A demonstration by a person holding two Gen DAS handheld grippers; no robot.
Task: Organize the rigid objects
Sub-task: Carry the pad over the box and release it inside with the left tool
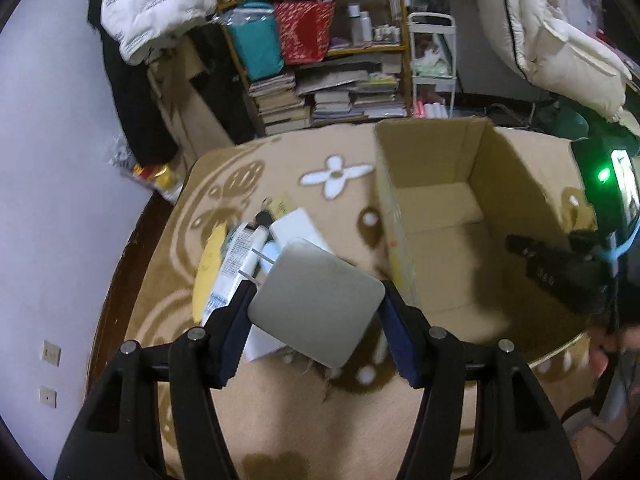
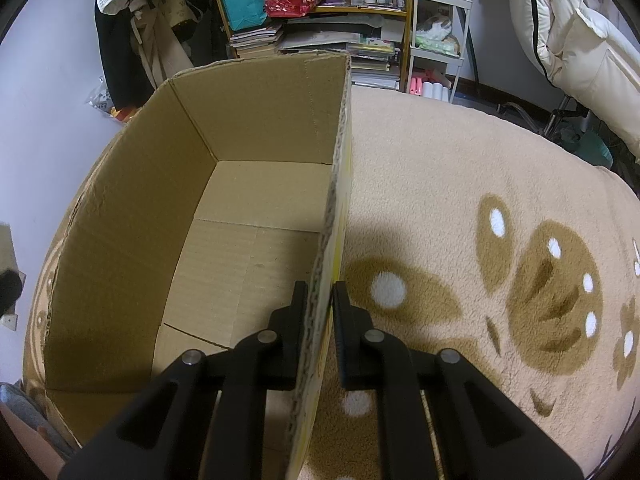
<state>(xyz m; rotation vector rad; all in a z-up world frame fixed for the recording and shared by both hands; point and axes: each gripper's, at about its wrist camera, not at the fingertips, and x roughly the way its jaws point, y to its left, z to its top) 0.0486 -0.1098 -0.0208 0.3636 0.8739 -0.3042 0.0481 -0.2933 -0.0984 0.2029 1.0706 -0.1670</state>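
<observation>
My left gripper (image 1: 317, 295) is shut on a flat grey square plate with rounded corners (image 1: 316, 304), held above the patterned blanket just left of the open cardboard box (image 1: 436, 204). Behind the plate lie a white tube (image 1: 236, 260), a yellow flat piece (image 1: 209, 264), a white box (image 1: 296, 226) and a small black item (image 1: 263, 216). My right gripper (image 2: 320, 292) is shut on the box's right wall (image 2: 340, 184), one finger inside and one outside. The box floor (image 2: 248, 248) is bare. The right gripper (image 1: 560, 268) also shows at the far side of the box in the left wrist view.
A beige blanket with brown and white patterns (image 2: 460, 208) covers the surface. A bookshelf with stacked books, a teal bag and a red bag (image 1: 304, 28) stands behind. White quilts (image 1: 144, 8) hang to both sides. A white cart (image 2: 440, 20) stands beside the shelf.
</observation>
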